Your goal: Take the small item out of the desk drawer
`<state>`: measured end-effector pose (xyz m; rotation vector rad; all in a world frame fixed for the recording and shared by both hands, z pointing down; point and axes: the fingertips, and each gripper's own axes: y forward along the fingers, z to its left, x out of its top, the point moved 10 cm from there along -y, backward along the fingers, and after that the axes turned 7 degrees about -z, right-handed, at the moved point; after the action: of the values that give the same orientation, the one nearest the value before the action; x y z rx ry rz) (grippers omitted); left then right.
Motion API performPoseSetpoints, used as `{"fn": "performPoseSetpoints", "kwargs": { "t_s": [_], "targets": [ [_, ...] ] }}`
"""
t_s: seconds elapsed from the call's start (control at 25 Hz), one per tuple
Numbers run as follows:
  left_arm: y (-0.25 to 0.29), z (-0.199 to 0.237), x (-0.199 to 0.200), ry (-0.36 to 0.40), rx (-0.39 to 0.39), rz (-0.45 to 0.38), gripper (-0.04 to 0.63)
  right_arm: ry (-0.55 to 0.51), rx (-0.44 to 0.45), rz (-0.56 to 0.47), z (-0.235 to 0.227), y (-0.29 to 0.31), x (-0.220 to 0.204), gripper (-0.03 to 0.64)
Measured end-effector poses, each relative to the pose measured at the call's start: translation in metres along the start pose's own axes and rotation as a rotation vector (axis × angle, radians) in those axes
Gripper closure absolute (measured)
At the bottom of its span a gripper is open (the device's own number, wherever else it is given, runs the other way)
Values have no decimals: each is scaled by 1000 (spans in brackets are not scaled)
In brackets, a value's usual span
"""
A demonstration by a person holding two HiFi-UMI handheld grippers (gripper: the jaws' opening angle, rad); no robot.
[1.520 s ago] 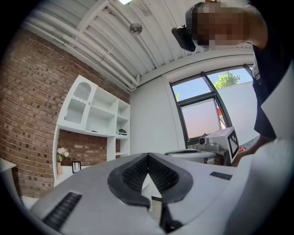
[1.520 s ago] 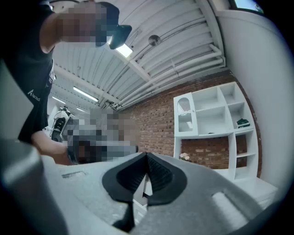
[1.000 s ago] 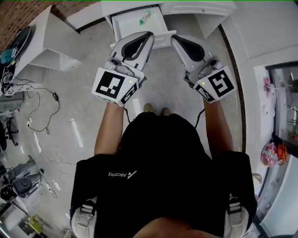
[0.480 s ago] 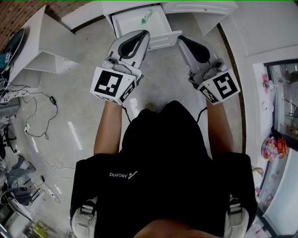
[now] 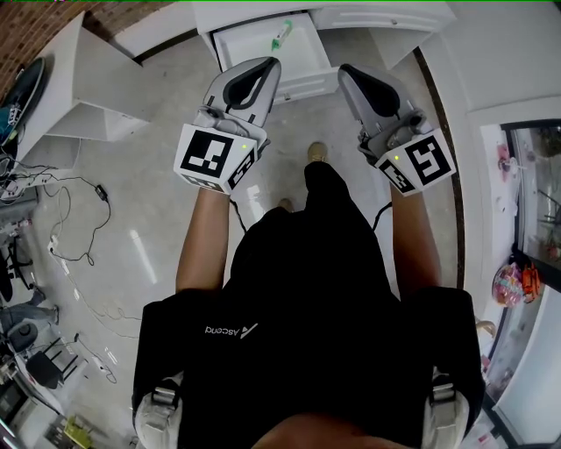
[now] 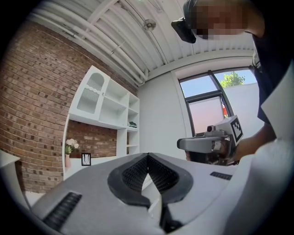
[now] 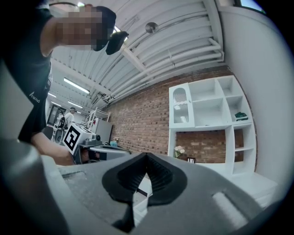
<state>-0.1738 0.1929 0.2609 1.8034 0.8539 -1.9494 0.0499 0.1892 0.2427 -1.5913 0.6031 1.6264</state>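
Observation:
In the head view a white desk drawer (image 5: 308, 63) stands pulled open at the top. A small green and white item (image 5: 282, 33) lies inside it. My left gripper (image 5: 273, 61) is shut and empty, its tips over the drawer's front edge, just short of the item. My right gripper (image 5: 345, 70) is also shut and empty, to the right of the drawer's front corner. The left gripper view shows closed jaws (image 6: 148, 157) raised toward a wall, with the right gripper (image 6: 206, 144) beside them. In the right gripper view the jaws (image 7: 147, 157) are closed too.
The white desk (image 5: 386, 19) runs along the top. A white shelf unit (image 5: 96, 79) lies at the left, with cables (image 5: 70, 202) on the floor below it. A glass cabinet (image 5: 535, 202) is at the right. The person's foot (image 5: 317, 153) is forward between the grippers.
The person has stepped toward the drawer, one foot now forward. The right gripper has shifted right, away from the drawer corner. Both grippers stay shut.

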Motion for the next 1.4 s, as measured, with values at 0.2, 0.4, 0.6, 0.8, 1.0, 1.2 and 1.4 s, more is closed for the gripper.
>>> {"fn": "performPoseSetpoints", "kwargs": {
  "t_s": [0.2,0.4,0.6,0.8,1.0,1.2,1.4],
  "targets": [
    [24,21,-19,13,13,32,597,18,14,-6,-33,23,-18,615],
    [57,47,-37,12,30,62,597,-9,31,11,-76,50,-35,615],
    [101,72,-58,10,55,100,597,-14,69,32,-123,80,-57,615],
    [143,96,-82,17,92,155,597,-19,128,55,-170,108,-82,615],
    [178,115,-111,17,133,224,597,24,179,70,-211,131,-107,615],
    [208,128,-140,33,166,302,597,71,230,96,-247,146,-124,615],
    [231,141,-163,8,193,386,597,88,257,97,-276,162,-134,615]
  ]
}}
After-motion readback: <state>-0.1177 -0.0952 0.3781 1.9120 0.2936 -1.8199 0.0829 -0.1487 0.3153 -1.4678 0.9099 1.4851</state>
